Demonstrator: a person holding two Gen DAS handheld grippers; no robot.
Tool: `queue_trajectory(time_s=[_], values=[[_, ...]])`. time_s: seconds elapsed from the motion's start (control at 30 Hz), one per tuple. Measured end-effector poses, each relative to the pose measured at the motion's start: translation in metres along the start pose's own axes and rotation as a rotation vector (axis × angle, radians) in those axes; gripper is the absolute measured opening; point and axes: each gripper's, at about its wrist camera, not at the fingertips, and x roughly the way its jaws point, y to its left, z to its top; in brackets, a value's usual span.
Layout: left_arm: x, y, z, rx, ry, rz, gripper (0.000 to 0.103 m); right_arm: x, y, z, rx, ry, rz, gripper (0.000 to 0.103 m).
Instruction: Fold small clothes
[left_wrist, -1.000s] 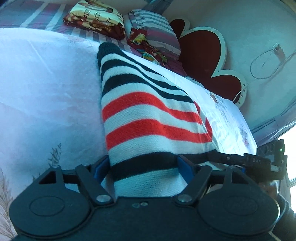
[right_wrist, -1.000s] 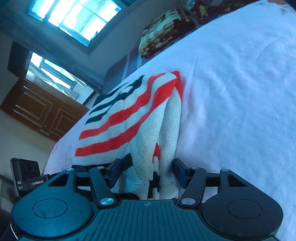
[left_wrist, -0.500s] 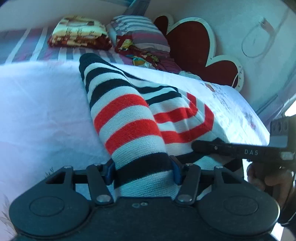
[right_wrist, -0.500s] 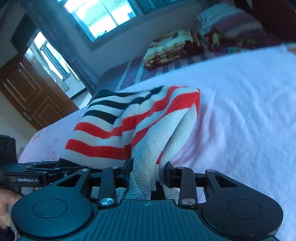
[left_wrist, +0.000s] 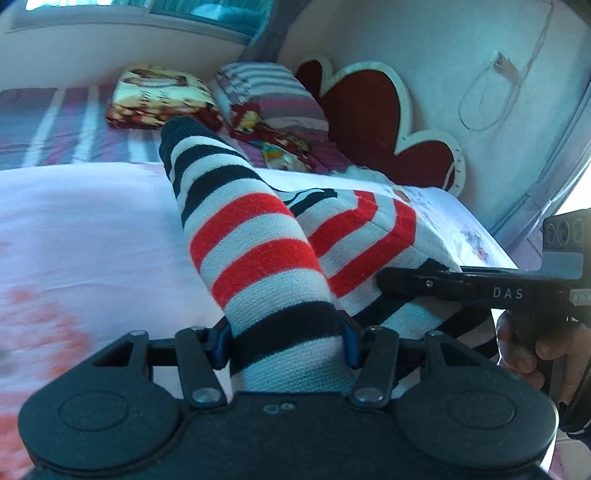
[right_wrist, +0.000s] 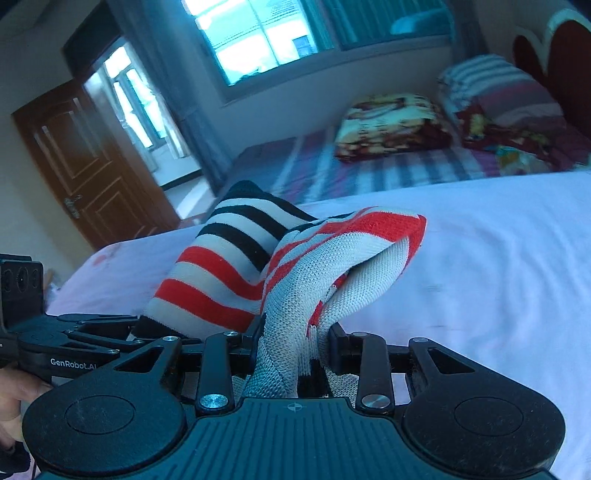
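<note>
Two grippers, left gripper (left_wrist: 286, 341) and right gripper (right_wrist: 291, 349), each hold jaws clamped on the striped knit garment (left_wrist: 255, 236) at lower centre frame, above the bed (right_wrist: 498, 258).

Two fisheye views, each from a camera mounted just behind a handheld gripper, looking forward and slightly down along its fingers. The left camera sits very close over the left gripper (left_wrist: 286, 341) and faces across the bed (left_wrist: 85, 236) toward a heart-shaped headboard (left_wrist: 373, 114). The right camera faces the window (right_wrist: 258, 33) and door (right_wrist: 88, 162). Both views share the striped knit garment (left_wrist: 255, 236), folded blankets (right_wrist: 391, 125) and pillows, and each shows the other gripper at its edge.
</note>
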Motion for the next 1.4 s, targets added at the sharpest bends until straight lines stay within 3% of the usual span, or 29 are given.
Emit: queue_trajectory(time_s=[0.3, 0.47, 0.63, 0.7, 0.77, 0.83, 0.93, 1.07, 1.1, 1.17, 1.2, 1.23, 1.33, 1.4], values=[[-0.104, 0.093, -0.045, -0.104, -0.016, 0.127, 0.053, 0.092, 0.137, -0.026, -0.07, 0.076, 0.141, 0.033], [-0.135, 0.131, -0.074, -0.182, -0.003, 0.155, 0.054, 0.134, 0.181, -0.054, -0.074, 0.141, 0.191, 0.033], [-0.133, 0.164, -0.094, -0.279, 0.006, 0.117, 0.058, 0.166, 0.171, -0.078, -0.028, 0.192, 0.143, 0.034], [-0.13, 0.17, -0.095, -0.304, -0.005, 0.104, 0.069, 0.173, 0.153, -0.084, 0.032, 0.201, 0.14, 0.039], [-0.129, 0.172, -0.093, -0.282, -0.004, 0.135, 0.078, 0.178, 0.146, -0.083, 0.073, 0.206, 0.141, 0.052], [-0.135, 0.17, -0.087, -0.258, -0.019, 0.136, 0.077, 0.173, 0.145, -0.075, 0.059, 0.184, 0.104, 0.056], [-0.153, 0.178, -0.081, -0.258, -0.079, 0.135, 0.072, 0.154, 0.149, -0.06, 0.037, 0.079, 0.069, 0.056], [-0.146, 0.195, -0.065, -0.289, -0.099, 0.134, 0.066, 0.18, 0.137, -0.04, 0.116, 0.095, 0.078, 0.056], [-0.143, 0.197, -0.063, -0.291, -0.096, 0.133, 0.063, 0.186, 0.133, -0.036, 0.125, 0.101, 0.091, 0.053], [-0.132, 0.198, -0.056, -0.294, -0.073, 0.153, 0.062, 0.204, 0.134, -0.029, 0.112, 0.124, 0.094, 0.03], [-0.129, 0.198, -0.054, -0.28, -0.064, 0.169, 0.062, 0.199, 0.136, -0.031, 0.083, 0.112, 0.089, 0.024], [-0.125, 0.195, -0.052, -0.256, -0.058, 0.194, 0.062, 0.195, 0.142, -0.031, 0.013, 0.077, 0.065, 0.009], [-0.116, 0.19, -0.049, -0.205, -0.046, 0.249, 0.063, 0.189, 0.165, -0.04, -0.234, -0.004, -0.004, 0.009], [-0.111, 0.19, -0.05, -0.198, -0.042, 0.262, 0.067, 0.204, 0.168, -0.053, -0.3, 0.032, -0.059, 0.009]])
